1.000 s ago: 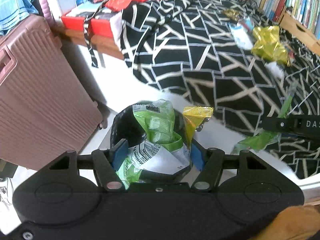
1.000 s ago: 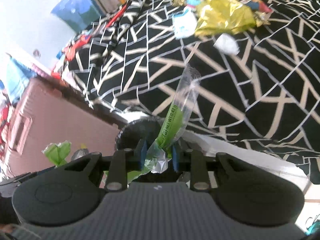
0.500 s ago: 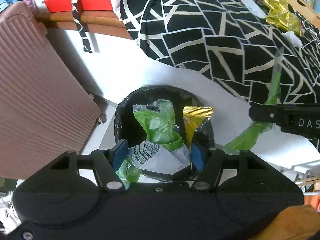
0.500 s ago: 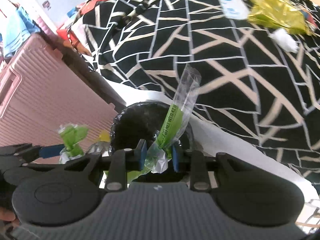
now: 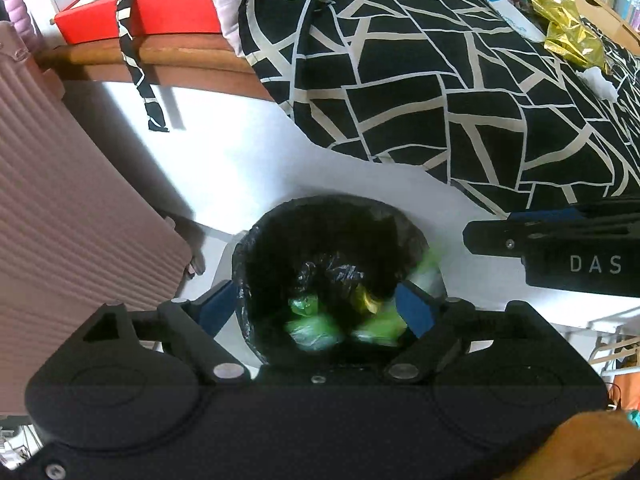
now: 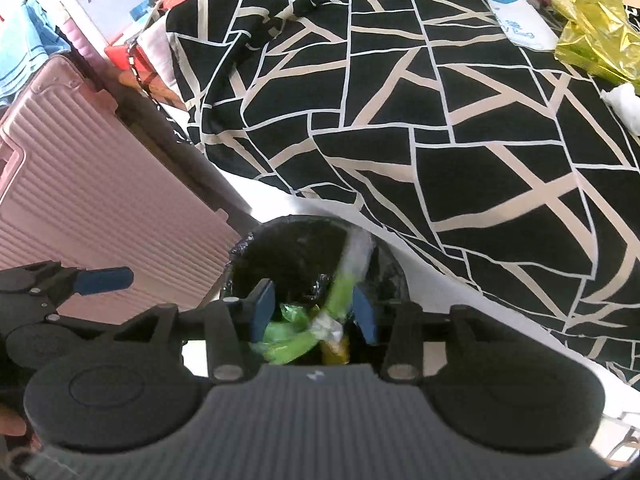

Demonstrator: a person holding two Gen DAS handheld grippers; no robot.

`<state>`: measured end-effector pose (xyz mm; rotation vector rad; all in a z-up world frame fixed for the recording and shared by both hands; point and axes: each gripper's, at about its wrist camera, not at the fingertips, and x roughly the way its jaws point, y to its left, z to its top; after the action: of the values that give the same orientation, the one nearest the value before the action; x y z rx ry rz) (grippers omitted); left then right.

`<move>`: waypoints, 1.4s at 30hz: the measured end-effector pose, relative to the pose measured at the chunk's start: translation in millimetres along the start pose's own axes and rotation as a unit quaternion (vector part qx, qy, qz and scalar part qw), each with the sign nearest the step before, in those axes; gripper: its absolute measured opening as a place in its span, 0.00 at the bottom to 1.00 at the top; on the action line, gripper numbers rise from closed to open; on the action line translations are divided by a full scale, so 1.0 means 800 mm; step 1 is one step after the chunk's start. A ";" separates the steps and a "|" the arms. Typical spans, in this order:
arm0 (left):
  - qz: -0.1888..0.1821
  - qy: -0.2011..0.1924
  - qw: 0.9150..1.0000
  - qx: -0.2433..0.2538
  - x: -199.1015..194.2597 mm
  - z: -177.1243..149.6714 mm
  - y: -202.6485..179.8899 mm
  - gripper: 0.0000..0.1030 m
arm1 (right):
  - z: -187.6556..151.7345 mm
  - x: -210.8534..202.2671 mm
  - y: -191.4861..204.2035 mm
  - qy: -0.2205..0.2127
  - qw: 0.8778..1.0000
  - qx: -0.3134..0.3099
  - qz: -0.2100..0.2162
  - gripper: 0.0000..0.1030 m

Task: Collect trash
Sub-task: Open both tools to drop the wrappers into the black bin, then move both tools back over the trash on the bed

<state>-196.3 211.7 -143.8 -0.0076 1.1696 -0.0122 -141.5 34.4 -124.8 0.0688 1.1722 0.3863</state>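
Nearest to us, our left gripper (image 5: 320, 308) hangs over the black-lined bin (image 5: 256, 264), its jaws having just spread wide; nothing sits between the pads, and the green wrappers (image 5: 316, 330) and a yellow one (image 5: 366, 300) lie blurred inside the liner. Our right gripper (image 6: 314, 312) has likewise just been opening over the same bin; the long clear-and-green sleeve (image 6: 346, 280) is still between its pads but looks free of them, tipping toward the far rim.

That sleeve is our worry: it is long and light, and if it leans on the rim it may slide out onto the white floor (image 5: 240, 152) instead of dropping in. The two tools also hang close together, so a careless withdrawal could knock them or snag the liner.

Further off, on the black-and-white bedspread (image 6: 400, 120), a gold foil wrapper (image 6: 600, 44), a white packet (image 6: 516, 24) and a white wad (image 6: 624, 100) still await collection. A pink suitcase (image 6: 80, 184) stands beside the bin.
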 end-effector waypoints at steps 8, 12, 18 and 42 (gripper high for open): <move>-0.004 -0.001 1.000 -0.006 -0.005 0.011 0.008 0.86 | 0.005 0.000 0.001 0.004 1.000 0.018 -0.007 0.60; -0.005 -0.004 1.000 0.000 -0.012 0.015 0.007 0.87 | 0.004 -0.008 -0.003 0.001 1.000 0.026 -0.010 0.61; -0.011 -0.007 1.000 0.003 -0.024 0.022 0.001 0.87 | 0.002 -0.023 -0.013 -0.003 0.999 0.043 -0.020 0.61; -0.132 -0.094 0.984 0.074 -0.102 0.162 -0.107 0.90 | 0.040 -0.183 -0.102 -0.156 0.963 0.149 -0.159 0.61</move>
<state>-109.7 127.0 -17.0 -0.0312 0.9698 -0.3269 -139.2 -85.4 -3.4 0.1932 0.9011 -0.0873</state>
